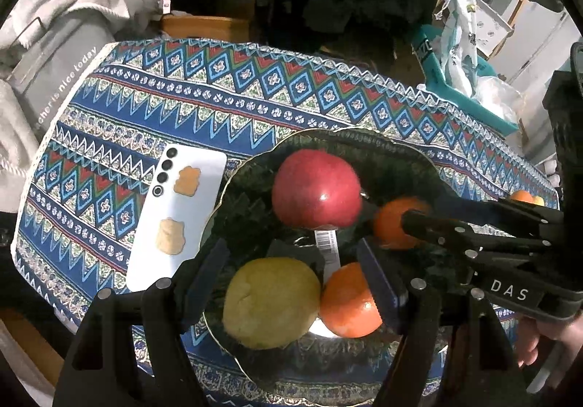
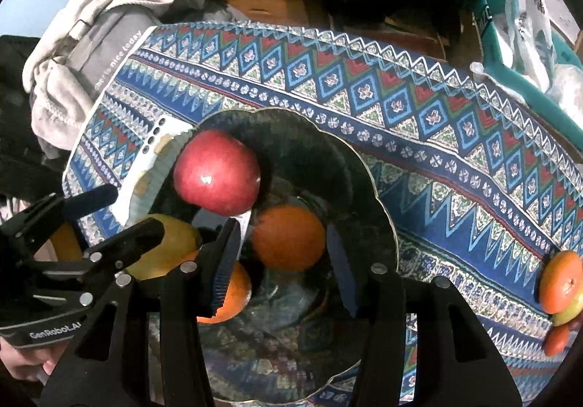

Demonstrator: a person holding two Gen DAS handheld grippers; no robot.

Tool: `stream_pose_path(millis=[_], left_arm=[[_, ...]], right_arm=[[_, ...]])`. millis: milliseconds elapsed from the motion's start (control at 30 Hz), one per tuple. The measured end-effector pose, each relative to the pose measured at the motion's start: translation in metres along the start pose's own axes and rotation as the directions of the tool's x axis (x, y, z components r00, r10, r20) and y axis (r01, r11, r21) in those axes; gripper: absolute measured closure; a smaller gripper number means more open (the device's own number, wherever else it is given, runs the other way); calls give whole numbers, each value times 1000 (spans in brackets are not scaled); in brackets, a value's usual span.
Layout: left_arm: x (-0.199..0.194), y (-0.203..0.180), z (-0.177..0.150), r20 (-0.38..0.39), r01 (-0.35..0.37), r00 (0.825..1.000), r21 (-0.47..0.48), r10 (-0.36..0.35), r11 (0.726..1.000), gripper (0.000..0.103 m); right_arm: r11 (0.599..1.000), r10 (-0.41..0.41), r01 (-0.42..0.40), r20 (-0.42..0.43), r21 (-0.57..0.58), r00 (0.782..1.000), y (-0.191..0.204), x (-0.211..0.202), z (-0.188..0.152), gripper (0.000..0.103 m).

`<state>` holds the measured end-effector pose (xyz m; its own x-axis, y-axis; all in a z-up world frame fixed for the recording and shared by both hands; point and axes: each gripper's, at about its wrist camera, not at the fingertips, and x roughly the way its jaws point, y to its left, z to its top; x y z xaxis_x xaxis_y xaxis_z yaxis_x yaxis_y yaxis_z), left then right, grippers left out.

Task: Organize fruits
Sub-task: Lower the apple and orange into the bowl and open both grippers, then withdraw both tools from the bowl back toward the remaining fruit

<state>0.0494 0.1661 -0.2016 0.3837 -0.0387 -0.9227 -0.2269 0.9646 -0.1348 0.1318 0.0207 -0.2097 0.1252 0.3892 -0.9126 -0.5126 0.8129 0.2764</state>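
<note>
Two pairs of black tongs hang over one dark glass plate with a scalloped gilt rim (image 2: 379,199), which rests on a worktop covered by a blue, red and white zigzag-patterned cloth (image 1: 226,104). In the left wrist view the left tongs (image 1: 295,268) stand wide apart, gripping nothing, with a dull yellow round fruit (image 1: 271,303) and a glossy orange (image 1: 348,299) lying between and under the blue pads. The right tongs (image 2: 286,268) are likewise spread open and empty, their fingers flanking a second orange (image 2: 289,237) near the plate's middle without clearly touching it. On the plate's far side sits a large shiny red apple (image 1: 317,188), just beside that second orange. A white barcode sticker (image 1: 328,246) shows through the plate's centre. Left of the plate, touching its rim, lies a pale blue smartphone with tan bear stickers (image 1: 175,221), face down. Well off to the plate's right, at the worktop's edge, a small heap of orange and yellow fruits (image 2: 563,294) waits.
</note>
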Motion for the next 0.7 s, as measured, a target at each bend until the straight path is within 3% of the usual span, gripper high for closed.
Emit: stream_pose_path(millis=[167, 433, 700], left_arm=[[-9, -8, 1, 14, 7, 1000, 21, -7, 1000, 26], [-30, -27, 3, 46, 45, 998, 56, -48, 997, 26], [-55, -56, 4, 92, 65, 993, 132, -77, 989, 23]], right_arm=[[1000, -8, 8, 29, 5, 1000, -1, -17, 1, 53], [995, -100, 100, 88, 0, 991, -7, -59, -2, 48], [981, -191, 195, 174, -9, 966, -12, -108, -17, 43]])
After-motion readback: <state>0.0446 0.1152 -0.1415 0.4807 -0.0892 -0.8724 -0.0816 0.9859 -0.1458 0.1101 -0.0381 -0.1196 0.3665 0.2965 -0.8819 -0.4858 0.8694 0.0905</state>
